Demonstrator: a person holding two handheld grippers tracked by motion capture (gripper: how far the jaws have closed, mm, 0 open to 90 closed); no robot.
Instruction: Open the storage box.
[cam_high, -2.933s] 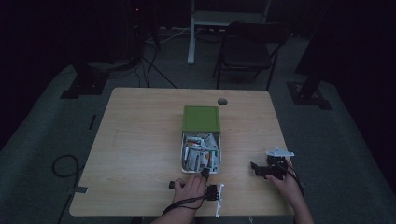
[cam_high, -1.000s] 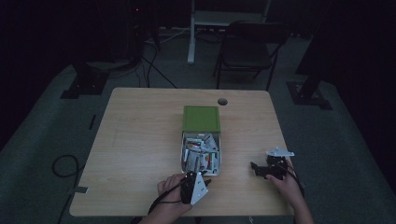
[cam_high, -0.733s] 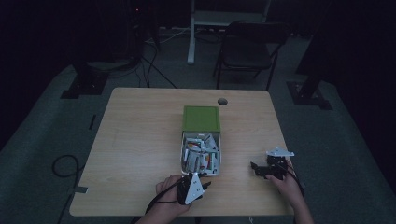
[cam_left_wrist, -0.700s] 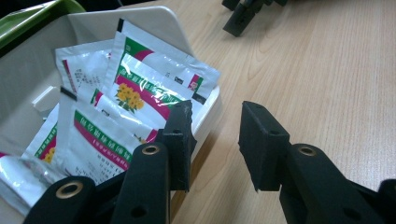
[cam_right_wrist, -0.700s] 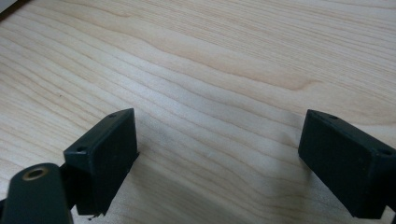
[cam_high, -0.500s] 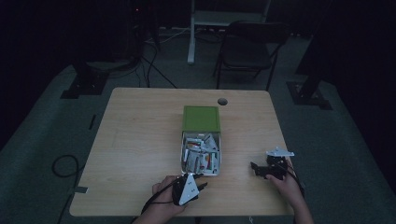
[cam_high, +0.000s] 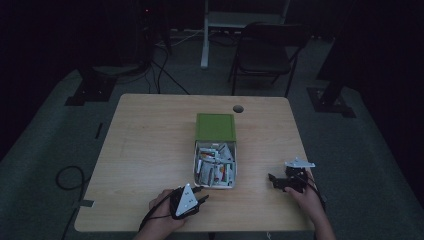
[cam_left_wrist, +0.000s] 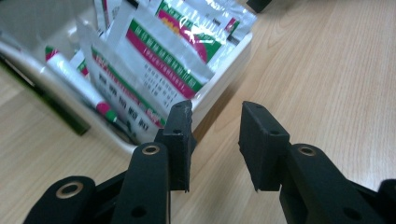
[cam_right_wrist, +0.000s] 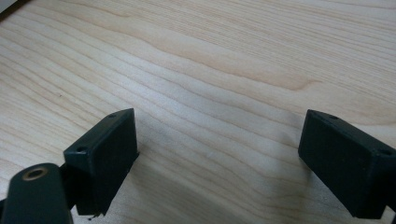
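While my left claw (cam_high: 200, 200) waits near the bottom edge of the table (cam_high: 150, 150), its jaws stand a little apart and pinch nothing; between them I see only bare wood. It lies at about 7 o'clock from the white box (cam_high: 216, 186), close to the box's near corner but not touching it. I think I keep it low and tilted toward that corner because the packets (cam_left_wrist: 159, 60) stand up there and their edges are easy to reach from this side.

My right claw (cam_high: 279, 181) rests at about 3 o'clock from the box, well apart from it, with its jaws spread wide over the empty table. I judge it is parked there to leave room for the left one.

The box sits near the middle of the table, a little toward me. Its long axis runs from 6 o'clock to 12 o'clock, and the green lid (cam_high: 215, 127) lies open at the 12 o'clock end, touching the box. The packets inside are white with green and pink bands; most stand on edge and lean, with their flat faces turned toward 6 o'clock, and their long sides seem to run up and out of the box. A thin white tube (cam_left_wrist: 74, 84) lies among them in the left gripper view, slanted along the box wall. I cannot tell how many packets there are.
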